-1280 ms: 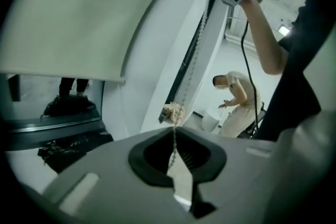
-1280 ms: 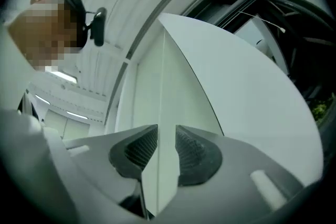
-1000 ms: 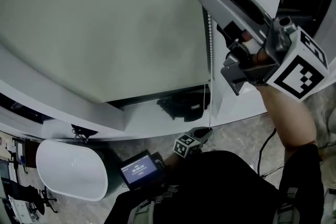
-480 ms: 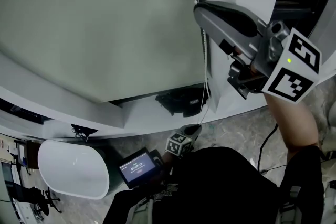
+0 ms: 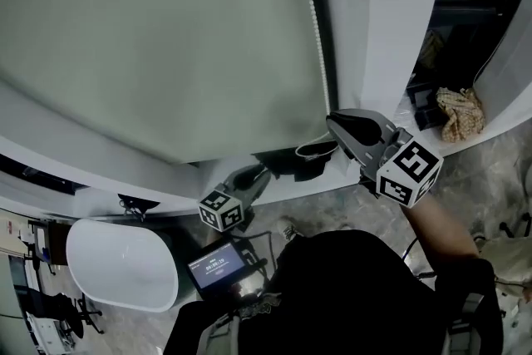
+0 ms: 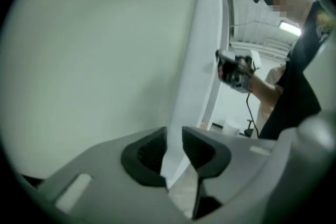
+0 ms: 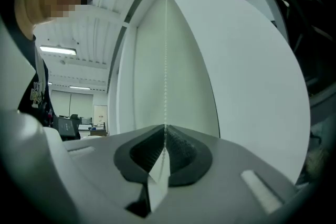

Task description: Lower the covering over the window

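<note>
Beads of the chain (image 7: 166,60) sit pinched in the right gripper (image 7: 166,140), beside the blind (image 5: 150,37) drawn far down the window. Jaws of the left gripper (image 6: 175,136) have just been opening and stand narrowly apart, empty.

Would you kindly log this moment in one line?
right gripper: just closed on bead chain | left gripper: fingers just opening, empty | blind: partly down
</note>
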A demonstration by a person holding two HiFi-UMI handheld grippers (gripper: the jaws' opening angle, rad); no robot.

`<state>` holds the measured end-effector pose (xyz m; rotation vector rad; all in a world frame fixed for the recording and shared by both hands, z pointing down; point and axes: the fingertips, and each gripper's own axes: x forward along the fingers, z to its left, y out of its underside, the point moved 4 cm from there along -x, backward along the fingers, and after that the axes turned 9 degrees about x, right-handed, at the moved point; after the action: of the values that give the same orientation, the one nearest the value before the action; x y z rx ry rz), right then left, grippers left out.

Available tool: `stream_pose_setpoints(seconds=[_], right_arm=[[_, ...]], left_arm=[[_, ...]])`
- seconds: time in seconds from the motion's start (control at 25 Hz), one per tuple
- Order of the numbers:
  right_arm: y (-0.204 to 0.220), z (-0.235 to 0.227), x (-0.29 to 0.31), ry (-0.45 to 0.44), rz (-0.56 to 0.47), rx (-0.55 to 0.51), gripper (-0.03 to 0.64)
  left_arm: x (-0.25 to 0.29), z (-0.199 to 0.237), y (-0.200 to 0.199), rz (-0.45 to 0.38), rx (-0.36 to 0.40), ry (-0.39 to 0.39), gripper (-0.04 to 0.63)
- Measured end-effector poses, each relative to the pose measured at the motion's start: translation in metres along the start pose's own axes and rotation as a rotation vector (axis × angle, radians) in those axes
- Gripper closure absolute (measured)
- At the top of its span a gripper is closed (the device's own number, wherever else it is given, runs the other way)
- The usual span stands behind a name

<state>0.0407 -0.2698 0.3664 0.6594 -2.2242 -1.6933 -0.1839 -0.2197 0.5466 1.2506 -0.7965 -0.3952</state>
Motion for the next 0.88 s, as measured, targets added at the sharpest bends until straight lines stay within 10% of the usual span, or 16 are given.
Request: stream_pose_setpoints(seconds=[0.36, 0.88], right_arm=[[0.114, -0.032, -0.011, 0.200, 0.162, 0.004, 0.604], [0.103, -0.020, -0.072, 0.339, 0.101, -0.077, 0.604]], left_arm=[[0.047, -0.083, -0.206, -0.444, 0.270, 0.166, 0.505], [0.068, -0.112, -0.306, -0.751, -0.056, 0.452, 0.474]])
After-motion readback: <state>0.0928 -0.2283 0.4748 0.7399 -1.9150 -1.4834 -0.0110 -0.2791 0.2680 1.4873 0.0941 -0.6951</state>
